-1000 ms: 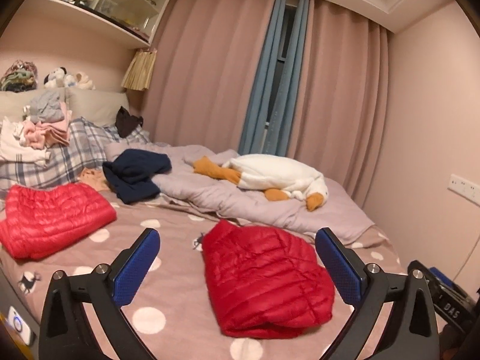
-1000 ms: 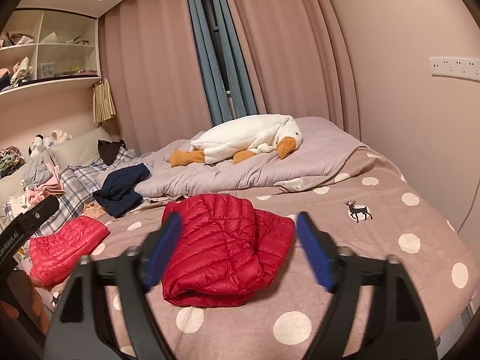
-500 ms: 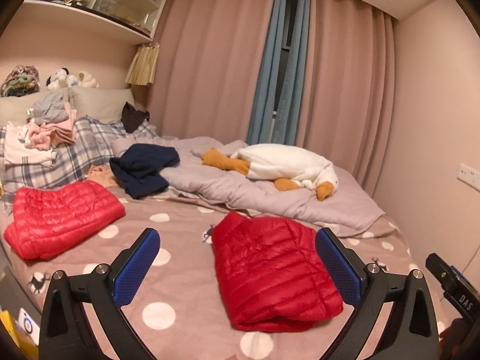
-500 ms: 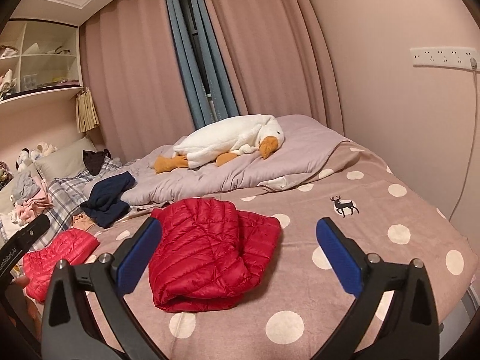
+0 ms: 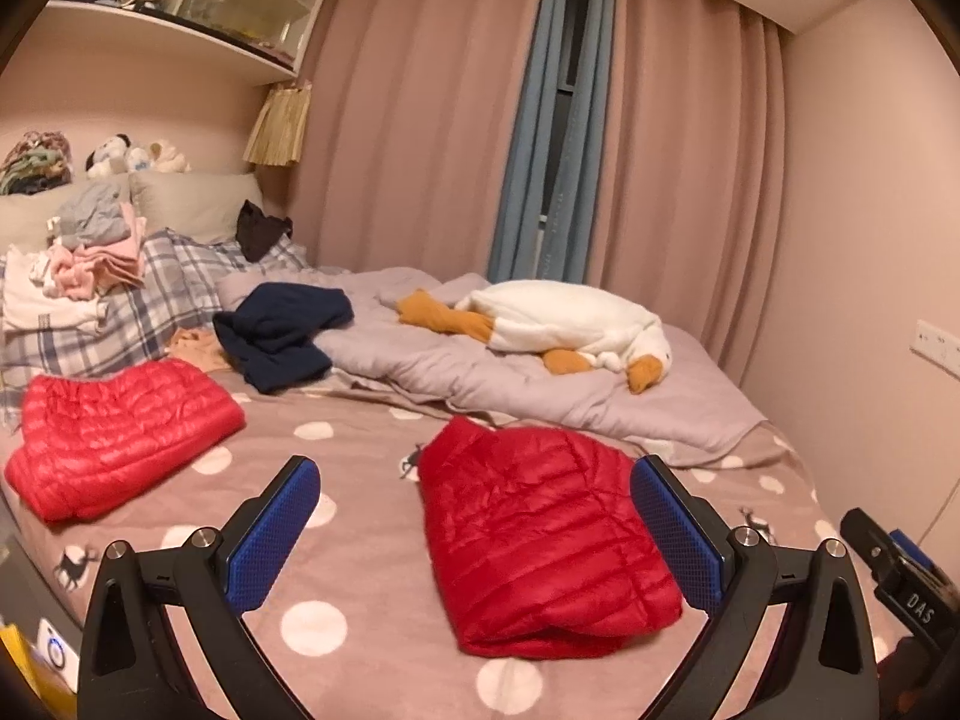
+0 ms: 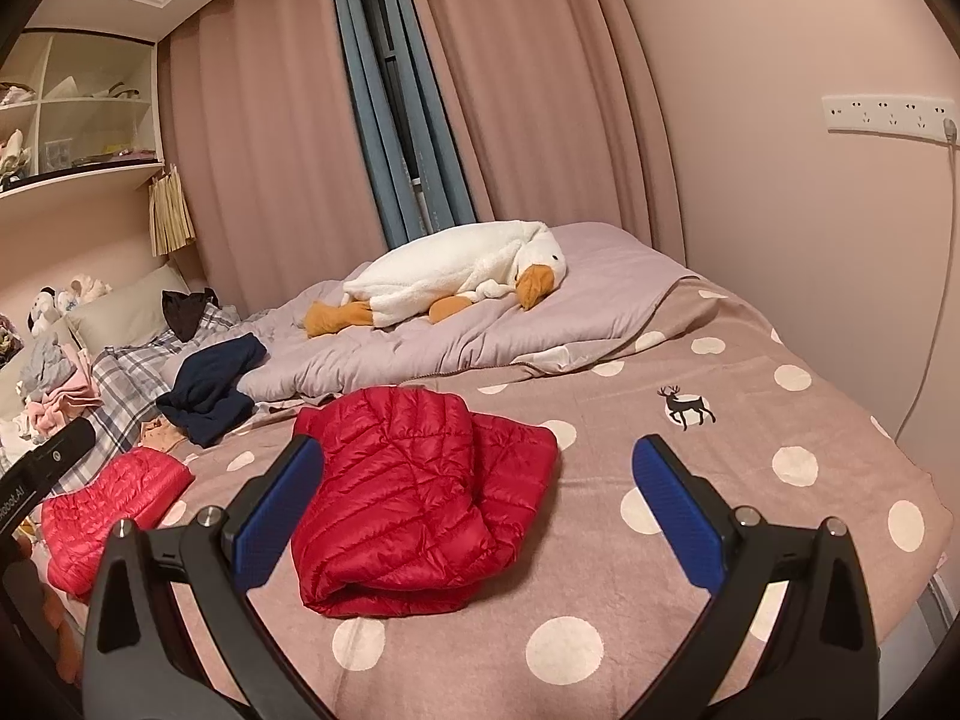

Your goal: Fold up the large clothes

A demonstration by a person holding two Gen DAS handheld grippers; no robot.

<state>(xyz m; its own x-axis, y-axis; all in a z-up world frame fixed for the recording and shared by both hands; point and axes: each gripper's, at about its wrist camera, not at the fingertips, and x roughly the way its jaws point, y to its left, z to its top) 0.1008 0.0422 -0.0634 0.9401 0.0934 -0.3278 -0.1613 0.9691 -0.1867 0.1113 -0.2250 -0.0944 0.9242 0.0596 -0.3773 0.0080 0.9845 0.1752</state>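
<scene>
Pink curtains [image 5: 420, 138] and a blue drape [image 5: 543, 138] back a bed [image 6: 750, 480] spread with a dusty-pink sheet dotted white and printed with small deer. On that sheet, near its middle, lies the folded jacket [image 5: 540, 534]: a bright red quilted puffer, doubled over into a thick, rough rectangle. Its stitched channels run in slanting lines and its surface is creased and slightly glossy. From the right wrist view the same jacket [image 6: 414, 498] shows a rounded folded edge at the near side, with one softer lobe bulging toward the right.

A second red jacket [image 5: 120, 432], also quilted, lies flatter near the left edge of the bed, well apart from the first. Beyond them sit a navy garment [image 5: 282, 336], a rumpled lilac duvet [image 5: 510, 378] with a white plush goose [image 5: 570, 324] on it, and a plaid pillow [image 5: 150, 300] bearing a pile of pink and grey clothes [image 5: 96, 252].

The left gripper [image 5: 474, 540] hovers above the sheet with its blue pads spread wide, clasping nothing; the folded jacket is seen between them but lies beyond, untouched. The right gripper [image 6: 474, 516] has just been opening and now stands fully apart, likewise empty, the jacket showing past its left pad [image 6: 276, 522].
</scene>
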